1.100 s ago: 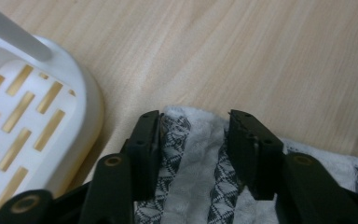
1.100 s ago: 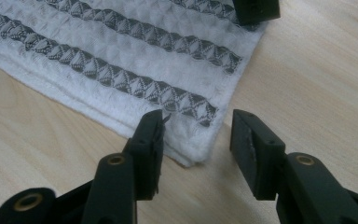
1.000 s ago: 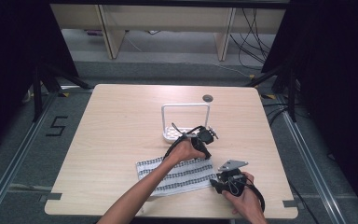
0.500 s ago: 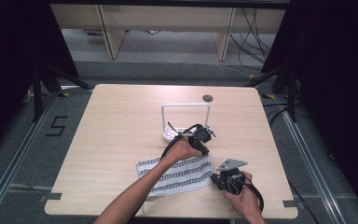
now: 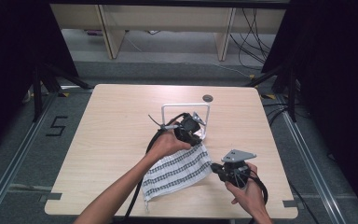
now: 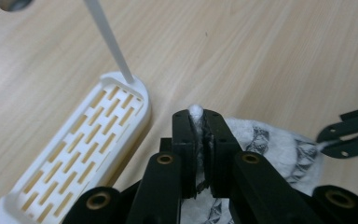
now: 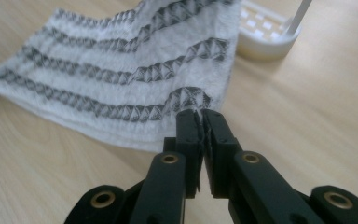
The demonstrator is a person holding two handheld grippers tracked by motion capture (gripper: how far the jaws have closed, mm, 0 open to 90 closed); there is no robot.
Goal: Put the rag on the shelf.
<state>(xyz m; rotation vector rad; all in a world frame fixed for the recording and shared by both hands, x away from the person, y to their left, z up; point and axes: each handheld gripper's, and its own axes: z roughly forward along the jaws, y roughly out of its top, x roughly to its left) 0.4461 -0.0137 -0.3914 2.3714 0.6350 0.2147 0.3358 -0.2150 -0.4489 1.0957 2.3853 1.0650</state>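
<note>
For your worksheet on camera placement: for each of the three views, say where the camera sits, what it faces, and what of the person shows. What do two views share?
High view: above the person's side, facing forward and down on the table; both forearms, left gripper, right gripper.
Left gripper view: on the left gripper, facing its shut jaws pinching the towel, beside the rack.
Right gripper view: on the right gripper, facing the towel.
Shared: towel and rack show in both gripper views.

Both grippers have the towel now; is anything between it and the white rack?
Nothing visible. The towel hangs from the left gripper right beside the rack; the right gripper holds its near corner, over bare table.
</note>
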